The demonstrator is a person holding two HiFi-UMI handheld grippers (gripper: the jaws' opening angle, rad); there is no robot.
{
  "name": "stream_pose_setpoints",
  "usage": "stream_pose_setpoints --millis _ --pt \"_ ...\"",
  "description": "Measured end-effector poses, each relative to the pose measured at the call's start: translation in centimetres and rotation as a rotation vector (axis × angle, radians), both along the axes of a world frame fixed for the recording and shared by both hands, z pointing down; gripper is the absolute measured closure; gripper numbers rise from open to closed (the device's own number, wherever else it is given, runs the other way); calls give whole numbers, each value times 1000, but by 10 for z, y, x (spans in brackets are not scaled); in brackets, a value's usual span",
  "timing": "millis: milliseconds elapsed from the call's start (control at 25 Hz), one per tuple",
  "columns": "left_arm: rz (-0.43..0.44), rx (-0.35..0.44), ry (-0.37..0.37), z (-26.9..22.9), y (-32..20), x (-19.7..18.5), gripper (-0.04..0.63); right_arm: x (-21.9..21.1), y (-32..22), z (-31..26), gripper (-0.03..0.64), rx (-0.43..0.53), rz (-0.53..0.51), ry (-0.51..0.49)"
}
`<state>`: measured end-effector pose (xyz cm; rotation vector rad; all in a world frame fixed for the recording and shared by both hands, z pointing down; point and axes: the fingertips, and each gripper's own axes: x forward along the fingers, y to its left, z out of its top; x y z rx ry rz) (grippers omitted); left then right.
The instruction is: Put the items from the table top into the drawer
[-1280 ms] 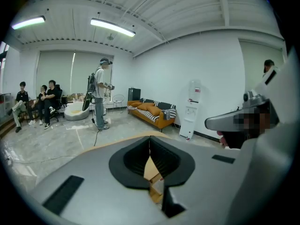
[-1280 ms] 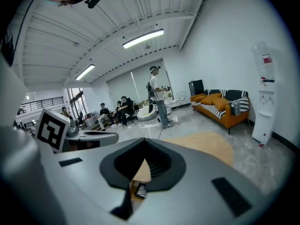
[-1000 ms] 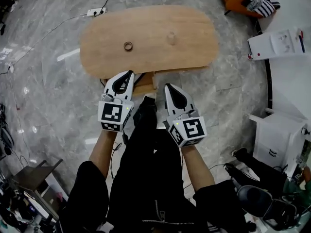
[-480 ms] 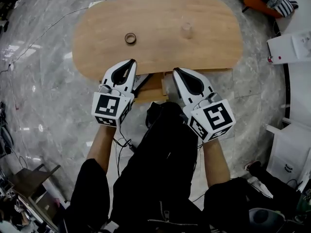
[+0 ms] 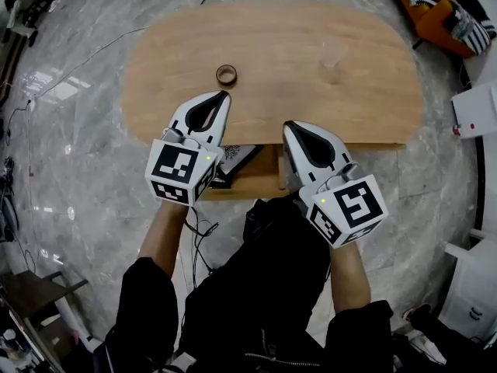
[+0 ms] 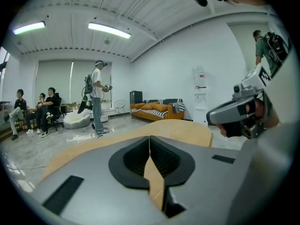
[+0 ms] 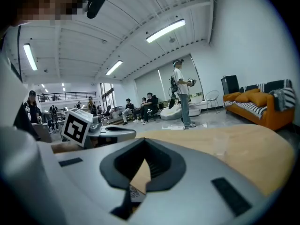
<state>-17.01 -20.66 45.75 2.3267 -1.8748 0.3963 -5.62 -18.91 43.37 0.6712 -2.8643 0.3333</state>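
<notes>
The left tongs (image 5: 223, 94) and right tongs (image 5: 288, 125) are closed, empty.

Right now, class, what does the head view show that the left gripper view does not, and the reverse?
Only the head view shows a brown ring on the table top and the person's legs. Only the left gripper view shows ceiling lights, seated people and a standing person. Both show the wooden table, the left gripper, which is shut, and the right gripper.
</notes>
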Motion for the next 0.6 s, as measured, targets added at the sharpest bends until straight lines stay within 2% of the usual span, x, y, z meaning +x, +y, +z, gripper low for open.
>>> stream_pose_setpoints --millis 120,200,320,440,480,520,560,600 --pt "2 8 -35 12 -6 -12 580 -14 -5 13 607 31 -33 -4" --pt "18 0 -85 20 -10 -18 580 -22 -6 20 607 42 -55 -5" --pt "65 -26 -197 35 -19 -25 580 -29 -4 28 607 59 -81 1" --pt "150 -43 -342 50 -31 -29 576 -28 -2 34 607 67 -86 7" --pt "179 -64 -375 56 -36 -31 548 -25 -2 36 607 64 -78 11" --pt "205 -90 -392 61 -40 -34 490 -23 -3 38 607 61 -68 15" --pt "227 -116 -394 66 -44 -37 460 -21 -3 41 607 58 -58 20" --pt "247 -137 -391 71 -47 -40 459 -20 -3 43 607 54 -51 24"
